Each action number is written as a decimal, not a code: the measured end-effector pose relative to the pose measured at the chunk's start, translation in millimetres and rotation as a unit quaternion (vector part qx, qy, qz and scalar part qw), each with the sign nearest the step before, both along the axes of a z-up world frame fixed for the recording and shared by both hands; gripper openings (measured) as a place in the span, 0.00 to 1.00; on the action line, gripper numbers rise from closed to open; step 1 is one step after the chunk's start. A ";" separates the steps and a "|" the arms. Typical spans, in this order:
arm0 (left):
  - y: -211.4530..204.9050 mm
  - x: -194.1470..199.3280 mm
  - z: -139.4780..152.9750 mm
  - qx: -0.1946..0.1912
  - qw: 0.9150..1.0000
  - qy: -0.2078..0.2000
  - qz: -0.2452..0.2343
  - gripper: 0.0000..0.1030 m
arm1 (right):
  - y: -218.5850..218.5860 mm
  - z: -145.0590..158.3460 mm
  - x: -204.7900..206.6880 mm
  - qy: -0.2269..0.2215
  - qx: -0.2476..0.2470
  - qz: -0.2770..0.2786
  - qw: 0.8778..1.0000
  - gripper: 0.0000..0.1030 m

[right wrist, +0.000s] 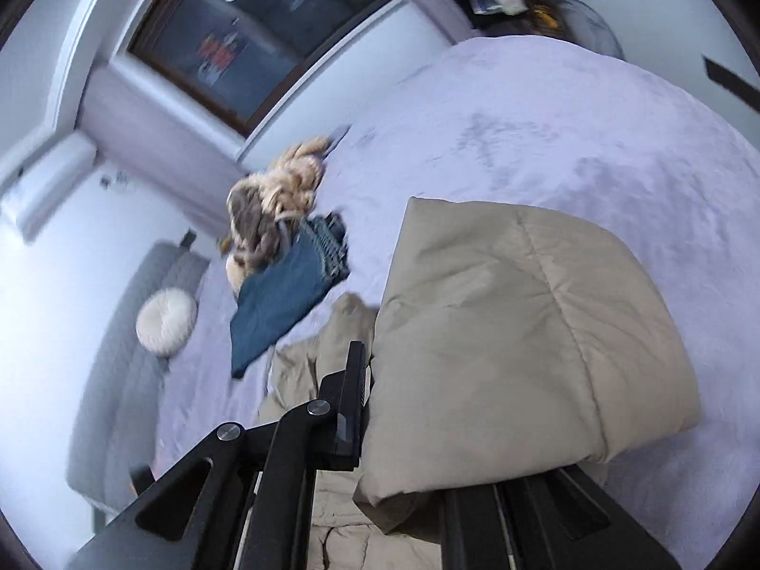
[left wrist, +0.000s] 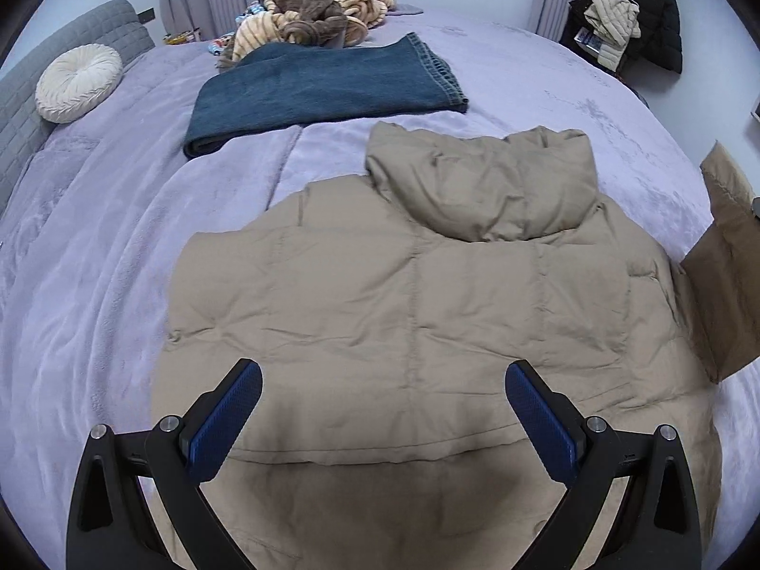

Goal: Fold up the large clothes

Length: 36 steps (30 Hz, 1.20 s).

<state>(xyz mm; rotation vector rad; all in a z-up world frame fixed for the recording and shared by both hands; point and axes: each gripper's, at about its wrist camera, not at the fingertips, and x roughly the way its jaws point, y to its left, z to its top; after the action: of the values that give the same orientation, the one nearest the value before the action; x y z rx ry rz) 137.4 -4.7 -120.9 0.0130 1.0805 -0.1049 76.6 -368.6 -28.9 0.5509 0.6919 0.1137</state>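
A beige puffer jacket (left wrist: 418, 294) lies back-up on the lilac bed cover (left wrist: 95, 285), its hood (left wrist: 484, 180) pointing away from me. My left gripper (left wrist: 382, 380) hovers open and empty over the jacket's lower back. At the right edge of the left wrist view a raised beige sleeve (left wrist: 726, 261) shows. In the right wrist view my right gripper (right wrist: 403, 380) is shut on that jacket sleeve (right wrist: 513, 342), which is lifted off the bed and covers the right finger. The rest of the jacket (right wrist: 304, 370) lies below it.
Folded blue jeans (left wrist: 323, 90) lie beyond the hood. A pile of tan and brown blankets (left wrist: 313, 9) sits at the far side. A round white cushion (left wrist: 78, 83) rests by the grey headboard (left wrist: 28, 109). Dark coats (left wrist: 631, 14) hang at the far right.
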 end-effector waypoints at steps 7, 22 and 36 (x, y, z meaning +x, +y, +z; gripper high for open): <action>45.0 -1.3 -15.5 -0.006 1.000 0.011 0.022 1.00 | 120.2 -72.4 30.5 0.083 -0.058 0.073 0.992 0.09; 44.4 13.3 -29.0 -0.079 0.996 0.024 0.013 1.00 | 97.9 -106.6 1.5 0.146 0.021 -0.003 0.989 0.78; 90.5 23.3 -23.2 -0.230 0.973 0.033 -0.003 1.00 | 80.5 -78.4 35.8 0.083 0.122 -0.022 0.989 0.17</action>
<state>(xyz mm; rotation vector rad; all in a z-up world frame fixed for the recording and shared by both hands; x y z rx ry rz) 160.7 85.8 -144.1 -0.4082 1.1024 -0.3611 112.4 -288.1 -107.2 0.8160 0.8333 0.1131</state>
